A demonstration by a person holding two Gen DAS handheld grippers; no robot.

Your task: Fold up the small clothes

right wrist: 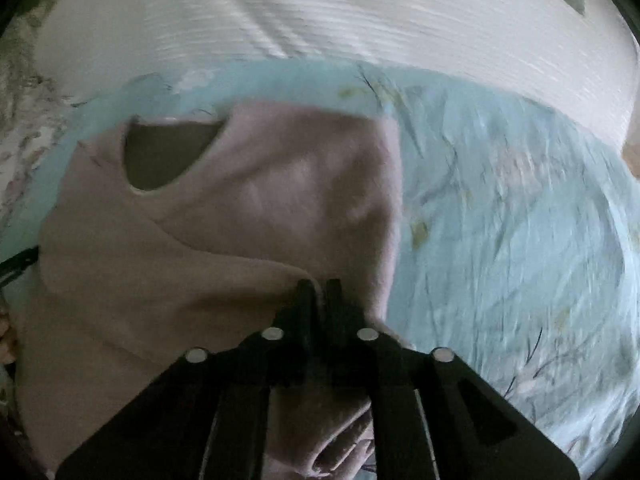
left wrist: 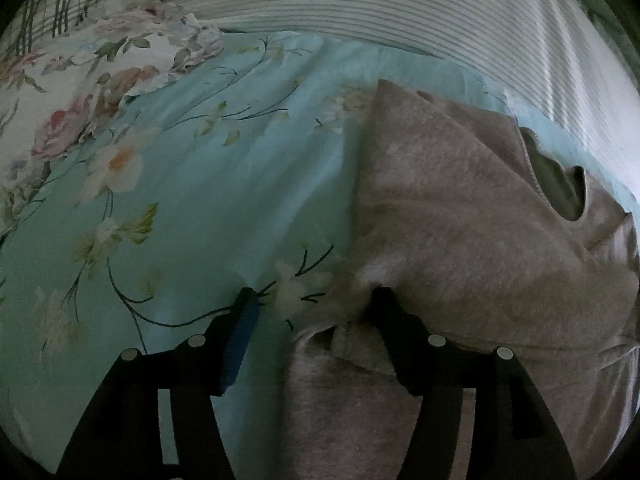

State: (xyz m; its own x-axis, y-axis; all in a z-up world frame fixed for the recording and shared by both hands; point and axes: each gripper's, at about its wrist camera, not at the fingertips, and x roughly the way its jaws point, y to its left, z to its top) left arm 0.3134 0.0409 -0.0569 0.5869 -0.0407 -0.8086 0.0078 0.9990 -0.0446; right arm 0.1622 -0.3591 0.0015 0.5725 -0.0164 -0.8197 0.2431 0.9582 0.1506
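Bunched near the lens, a rolled fold of the pinkish-grey top point(right wrist: 224, 240) sits under the right gripper point(right wrist: 319, 282), whose jaws are pressed nearly together, pinching the garment's near right edge. The top lies spread on the bed, its neckline point(right wrist: 168, 156) at the far left in that view. The left gripper point(left wrist: 314, 294) stands at the opposite edge with its jaws spread wide: one finger presses into the fabric, the blue-padded one rests over bare sheet point(left wrist: 192, 184), holding nothing.

My reading is that a side fold is under way, the right side being lifted to carry across. Next the left jaws would need to close on their edge or pin it while the fold is laid flat.

Beneath is turquoise floral bedding; a floral pillow point(left wrist: 80, 80) lies far left, and a white ribbed cover point(left wrist: 360, 4) runs along the far side.
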